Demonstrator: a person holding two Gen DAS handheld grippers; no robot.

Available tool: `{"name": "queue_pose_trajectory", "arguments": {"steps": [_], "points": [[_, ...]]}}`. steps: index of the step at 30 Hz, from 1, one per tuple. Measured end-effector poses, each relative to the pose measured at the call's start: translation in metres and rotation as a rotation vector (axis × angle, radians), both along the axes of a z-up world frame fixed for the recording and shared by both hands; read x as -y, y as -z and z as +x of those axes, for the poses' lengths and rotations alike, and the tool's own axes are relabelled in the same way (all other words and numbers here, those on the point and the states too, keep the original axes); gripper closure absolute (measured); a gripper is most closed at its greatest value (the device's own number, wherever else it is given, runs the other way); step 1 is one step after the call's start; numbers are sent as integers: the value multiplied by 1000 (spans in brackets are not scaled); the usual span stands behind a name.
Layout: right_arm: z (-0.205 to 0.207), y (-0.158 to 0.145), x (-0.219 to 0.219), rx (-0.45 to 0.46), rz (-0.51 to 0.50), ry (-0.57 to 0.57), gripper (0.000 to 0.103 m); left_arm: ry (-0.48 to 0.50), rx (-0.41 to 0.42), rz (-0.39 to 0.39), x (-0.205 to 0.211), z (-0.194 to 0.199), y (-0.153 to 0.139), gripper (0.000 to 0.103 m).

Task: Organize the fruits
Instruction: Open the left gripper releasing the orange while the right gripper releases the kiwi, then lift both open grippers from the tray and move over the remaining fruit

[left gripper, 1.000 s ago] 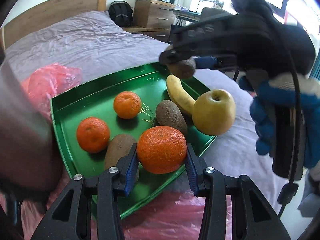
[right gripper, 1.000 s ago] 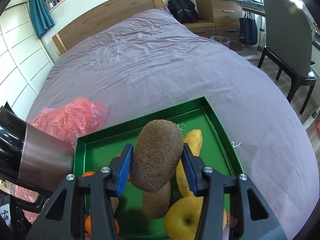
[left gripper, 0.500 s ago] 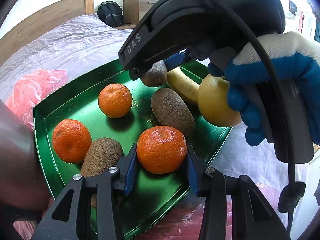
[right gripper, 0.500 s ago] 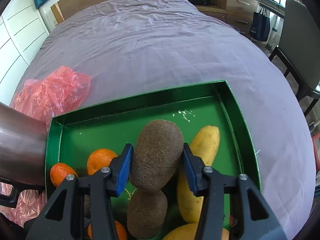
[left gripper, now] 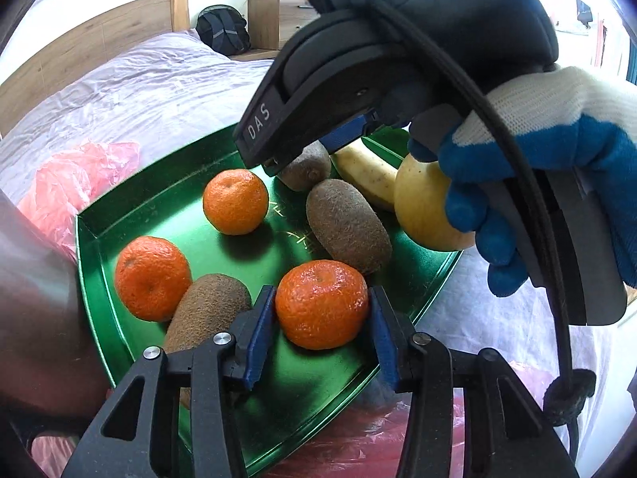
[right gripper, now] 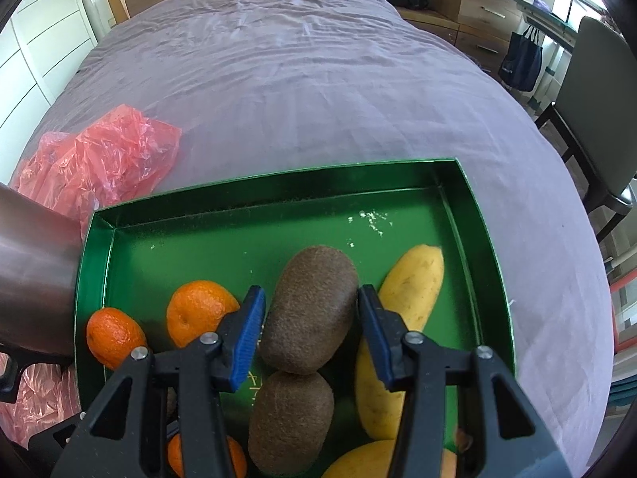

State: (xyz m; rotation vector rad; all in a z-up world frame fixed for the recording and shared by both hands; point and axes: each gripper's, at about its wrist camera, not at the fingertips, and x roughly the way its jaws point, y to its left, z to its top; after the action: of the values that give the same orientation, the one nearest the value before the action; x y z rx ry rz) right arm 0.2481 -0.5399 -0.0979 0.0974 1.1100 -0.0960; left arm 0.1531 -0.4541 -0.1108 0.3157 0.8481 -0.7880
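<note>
A green tray (left gripper: 85, 239) lies on the bed and holds several fruits. My left gripper (left gripper: 322, 292) is low over the tray's near corner. Its jaws are opening, and a tangerine (left gripper: 321, 304) sits on the tray floor between the pads with a thin gap on each side. My right gripper (right gripper: 310, 290) is shut on a kiwi (right gripper: 310, 310), held low over the tray floor and touching a second kiwi (right gripper: 290, 422) below it. In the left wrist view a gloved hand (left gripper: 537, 151) holds that gripper over the tray's far side.
Two more tangerines (left gripper: 235, 202) (left gripper: 152, 277), a kiwi (left gripper: 207, 310), a banana (right gripper: 406, 310) and a yellow apple (left gripper: 426, 207) lie in the tray. A red plastic bag (right gripper: 103, 159) lies left of it. A metal cylinder (right gripper: 32, 279) fills the left edge. A chair (right gripper: 597, 119) stands beside the bed.
The right gripper came down with its kiwi from above the tray to just over its floor. The left pads have eased off the tangerine, which now rests on the tray.
</note>
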Motion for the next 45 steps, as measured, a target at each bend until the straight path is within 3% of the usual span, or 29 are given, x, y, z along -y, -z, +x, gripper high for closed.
{"name": "queue_pose_trajectory", "arguments": {"steps": [5,10,18,24,35,40,45], "points": [[-9,-9,7,55,31,31,41,-5,8,-21,-6,-5,-10,50],[-28,-29,12,121,70,62,27,-9,33,-45,-9,-14,-25,43],[-72,-60,12,185,85,106,23,4,61,-101,-29,-46,-58,36],[-118,-78,5,199,77,131,22,16,59,-133,-54,-70,-75,23],[-202,-93,-36,189,61,153,21,-7,67,-64,-109,-118,-87,22],[-230,-90,-62,190,89,153,20,-76,118,-52,-146,-132,-103,13],[-249,-87,-92,195,116,144,19,-130,141,-31,-188,-136,-111,13]]}}
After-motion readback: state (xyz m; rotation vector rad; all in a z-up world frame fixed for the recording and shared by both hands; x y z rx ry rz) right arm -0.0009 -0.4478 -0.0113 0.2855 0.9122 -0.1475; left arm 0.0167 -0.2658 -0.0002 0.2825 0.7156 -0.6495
